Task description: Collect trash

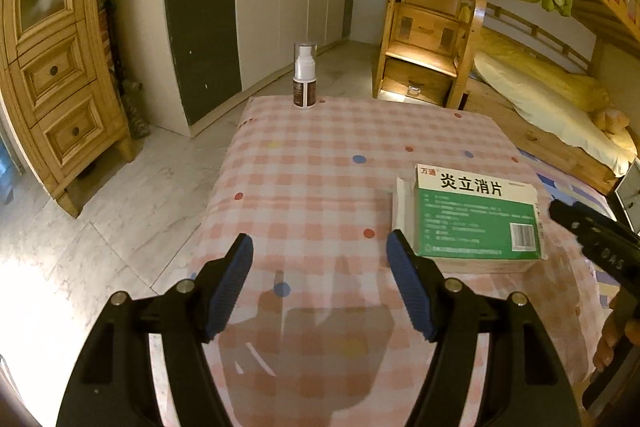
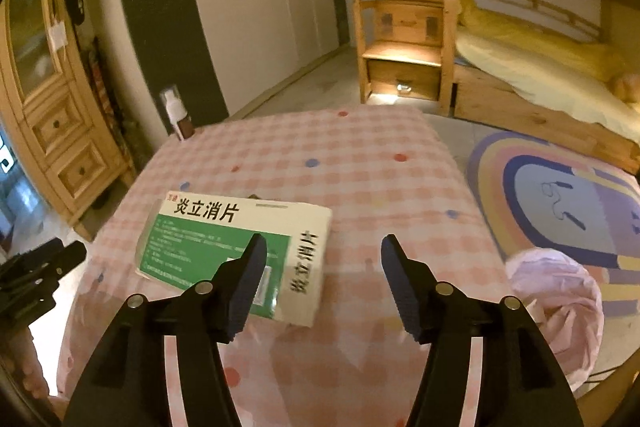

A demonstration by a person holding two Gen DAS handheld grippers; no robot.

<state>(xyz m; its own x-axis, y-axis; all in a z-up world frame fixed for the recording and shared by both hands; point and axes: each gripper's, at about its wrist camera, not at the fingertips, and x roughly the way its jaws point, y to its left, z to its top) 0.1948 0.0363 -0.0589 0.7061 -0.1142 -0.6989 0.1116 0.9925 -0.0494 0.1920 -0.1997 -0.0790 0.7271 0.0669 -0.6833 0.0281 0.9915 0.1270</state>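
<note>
Both claws open, empty: left claw (image 1: pixel 320 251), right claw (image 2: pixel 323 253). Medicine box (image 1: pixel 474 217) flat near tabletop (image 1: pixel 320 147) right edge; spray bottle (image 1: pixel 305 75) upright at far edge. Advice: straddle box's narrow width, close squarely.

- A green-and-white medicine box (image 1: pixel 474 217) is lying flat on the pink checked tablecloth (image 1: pixel 320 155), its broad face turned up and showing a white band with large black Chinese characters above a green panel of small print with a barcode in one corner. In the right wrist view the same box (image 2: pixel 240 247) is showing a white end panel with characters too, and its corners are looking slightly crumpled.
- A small spray bottle (image 1: pixel 305 77) is standing upright at the far edge of the cloth, well apart from the box, wearing a clear cap over a white pump head and a dark brown label on its lower body.
</note>
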